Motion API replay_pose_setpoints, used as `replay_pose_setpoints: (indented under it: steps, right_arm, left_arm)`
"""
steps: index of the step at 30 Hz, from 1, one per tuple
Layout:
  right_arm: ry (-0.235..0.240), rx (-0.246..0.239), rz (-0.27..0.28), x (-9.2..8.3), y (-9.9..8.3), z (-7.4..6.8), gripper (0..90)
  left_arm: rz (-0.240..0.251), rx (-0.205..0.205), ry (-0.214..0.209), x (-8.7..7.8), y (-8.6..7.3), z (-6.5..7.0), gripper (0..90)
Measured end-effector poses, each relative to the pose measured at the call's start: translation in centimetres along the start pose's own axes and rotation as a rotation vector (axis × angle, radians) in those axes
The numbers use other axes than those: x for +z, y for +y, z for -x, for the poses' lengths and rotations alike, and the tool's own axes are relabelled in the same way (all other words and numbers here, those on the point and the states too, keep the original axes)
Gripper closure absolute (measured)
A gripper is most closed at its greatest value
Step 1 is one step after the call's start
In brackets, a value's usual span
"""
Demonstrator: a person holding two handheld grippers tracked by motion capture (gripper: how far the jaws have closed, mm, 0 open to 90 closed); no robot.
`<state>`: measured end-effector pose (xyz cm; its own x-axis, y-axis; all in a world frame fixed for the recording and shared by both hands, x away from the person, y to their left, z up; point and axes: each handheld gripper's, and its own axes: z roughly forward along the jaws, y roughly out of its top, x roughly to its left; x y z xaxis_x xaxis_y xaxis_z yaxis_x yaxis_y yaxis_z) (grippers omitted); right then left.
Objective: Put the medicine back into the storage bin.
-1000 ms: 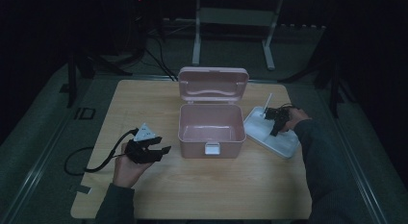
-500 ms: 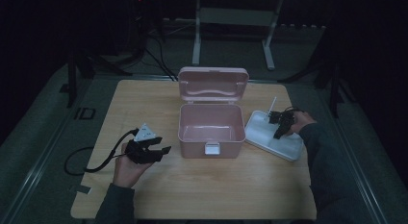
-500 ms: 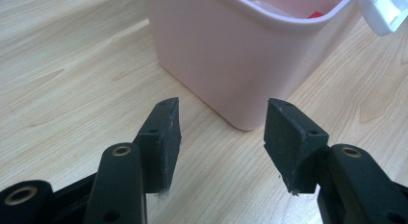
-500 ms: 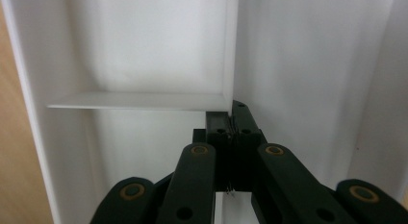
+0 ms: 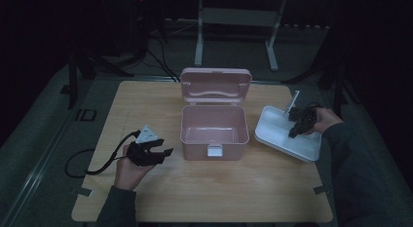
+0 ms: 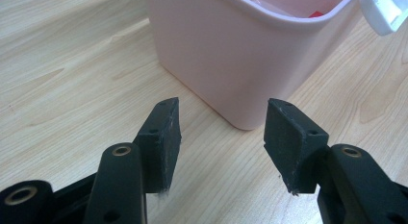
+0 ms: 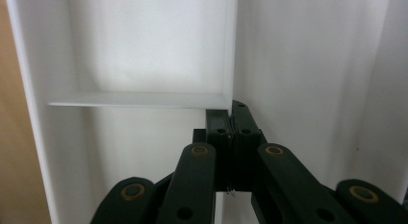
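White plastic divided tray (image 5: 272, 132): lay on the right part of the light wooden table (image 5: 209, 198), just beside the pink plastic storage box (image 5: 212, 132) and apart from it. Interior split by thin white partition walls (image 7: 137, 99) into compartments. Right gripper (image 5: 293, 132): held over the tray in the person's right hand (image 5: 325, 121), jaws pointing down into it; jaws drawn fully together, having just been closing, pads meeting at the upright partition wall; whether the wall's edge sat between the pads could not be told. Pink plastic storage box: stood at the table's middle, hinged lid (image 5: 216, 84) raised upright at the back, white latch (image 5: 214, 150) on the front wall. Left gripper (image 6: 219, 137): held low over the table in the left hand (image 5: 129, 171), left of the box, jaws well apart with nothing between them, aimed at the box's near corner. Black cable (image 5: 85, 163): trailed from the left gripper across the table's left edge
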<state>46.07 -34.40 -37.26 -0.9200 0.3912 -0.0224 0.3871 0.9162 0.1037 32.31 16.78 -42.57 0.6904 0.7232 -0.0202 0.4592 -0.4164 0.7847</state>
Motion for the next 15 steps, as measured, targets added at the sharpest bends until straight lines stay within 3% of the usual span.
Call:
replay_pose_setpoints:
  steps: [10, 15]
  right_arm:
    - [-0.003, -0.098, 0.067, -4.8, 1.7, -2.3, 89.4]
    - [-0.004, -0.159, 0.079, -5.7, 3.8, -3.4, 89.4]
  left_arm:
    - [-0.008, 0.003, -0.008, 0.3, 0.0, 0.1, 46.9]
    - [-0.006, 0.003, -0.006, 0.2, 0.0, 0.1, 46.9]
